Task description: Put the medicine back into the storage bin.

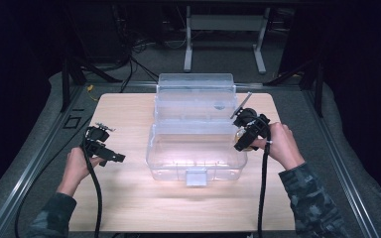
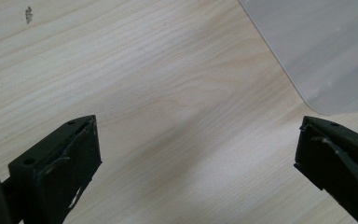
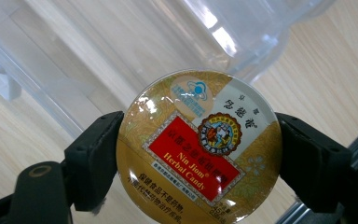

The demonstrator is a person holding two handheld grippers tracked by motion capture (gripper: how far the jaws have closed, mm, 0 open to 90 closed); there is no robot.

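A clear plastic box (image 1: 194, 148) with its lid raised stands in the middle of the wooden table (image 1: 129, 198). My right gripper (image 1: 246, 140) hovers at the box's right edge, shut on a round gold candy tin (image 3: 198, 144) with a red label; the tin (image 1: 242, 136) peeks out as a gold spot between the jaws. Behind the tin the clear box (image 3: 121, 60) shows. My left gripper (image 1: 110, 155) rests left of the box, open, with bare wood between its jaws (image 2: 196, 154). A corner of the clear box (image 2: 326, 51) shows at the upper right of the left gripper view.
The table sits on grey carpet with metal rails (image 1: 34, 158) along both sides. A white desk frame (image 1: 225, 34) and cables stand behind the table. Black cables trail from both grippers toward the front edge.
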